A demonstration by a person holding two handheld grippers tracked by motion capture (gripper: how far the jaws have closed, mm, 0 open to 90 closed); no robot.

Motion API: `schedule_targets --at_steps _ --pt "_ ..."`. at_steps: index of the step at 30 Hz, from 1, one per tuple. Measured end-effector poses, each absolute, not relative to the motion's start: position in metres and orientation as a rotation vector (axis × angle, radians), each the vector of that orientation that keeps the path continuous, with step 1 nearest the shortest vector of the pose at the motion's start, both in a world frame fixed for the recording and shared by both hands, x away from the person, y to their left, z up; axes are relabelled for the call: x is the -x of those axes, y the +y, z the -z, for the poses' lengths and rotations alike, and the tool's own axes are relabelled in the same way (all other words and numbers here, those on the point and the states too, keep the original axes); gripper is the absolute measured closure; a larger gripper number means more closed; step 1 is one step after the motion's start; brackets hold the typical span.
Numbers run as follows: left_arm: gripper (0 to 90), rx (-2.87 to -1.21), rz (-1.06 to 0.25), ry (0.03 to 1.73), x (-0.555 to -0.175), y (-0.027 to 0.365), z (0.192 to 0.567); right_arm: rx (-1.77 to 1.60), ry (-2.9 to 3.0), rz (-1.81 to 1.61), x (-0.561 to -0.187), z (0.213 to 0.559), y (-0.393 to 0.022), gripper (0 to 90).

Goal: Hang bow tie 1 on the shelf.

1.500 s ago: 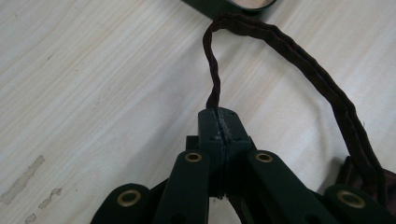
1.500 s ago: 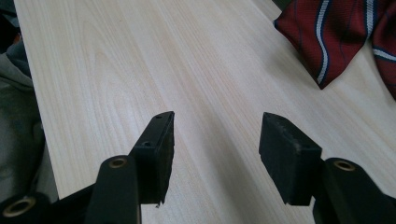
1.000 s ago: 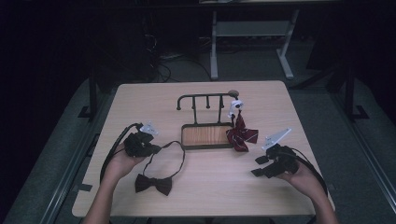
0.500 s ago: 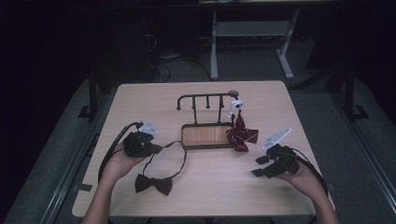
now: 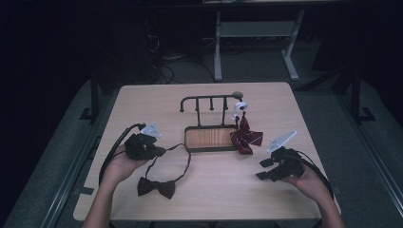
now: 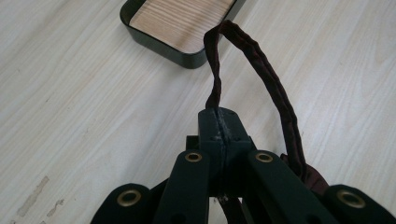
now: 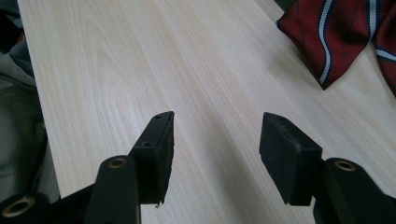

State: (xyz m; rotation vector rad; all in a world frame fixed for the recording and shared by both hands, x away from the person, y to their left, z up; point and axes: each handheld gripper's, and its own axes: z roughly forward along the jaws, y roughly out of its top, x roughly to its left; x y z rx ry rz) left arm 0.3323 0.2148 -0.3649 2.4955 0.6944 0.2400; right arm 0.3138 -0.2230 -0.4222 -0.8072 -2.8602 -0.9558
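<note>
On the wooden table (image 5: 142, 102) the left gripper (image 5: 160, 152) sits at the left side, its jaws pressed together on the thin neck strap (image 6: 275, 88) of a dark bow tie (image 5: 156, 186). In the left gripper view the strap rises out of the pinched jaws, loops up over the near corner of the tray (image 6: 154, 42) and comes back down on the right of the jaws. In the high view the bow itself lies flat on the table near the person's edge, just beside the left hand (image 5: 122, 164), with the strap curving from it up towards the tray.

The right gripper (image 7: 215, 140) rests low at the right side of the table, held in the right hand (image 5: 311, 180), its jaws spread with only bare wood between them. A red striped bow tie (image 7: 345, 32) lies near it, ahead and apart from the jaws; in the high view this tie hangs down from the right end of a black rack (image 5: 209, 99) that stands on the tray, its lower part resting on the table beside the tray
</note>
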Motion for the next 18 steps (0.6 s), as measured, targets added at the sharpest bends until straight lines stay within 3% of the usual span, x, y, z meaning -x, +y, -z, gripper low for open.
schedule_targets --at_steps 18 --pt "89.8 -2.526 -0.223 0.633 -0.332 0.213 0.341 0.863 -2.843 0.99 -0.315 0.418 -0.231 39.9"
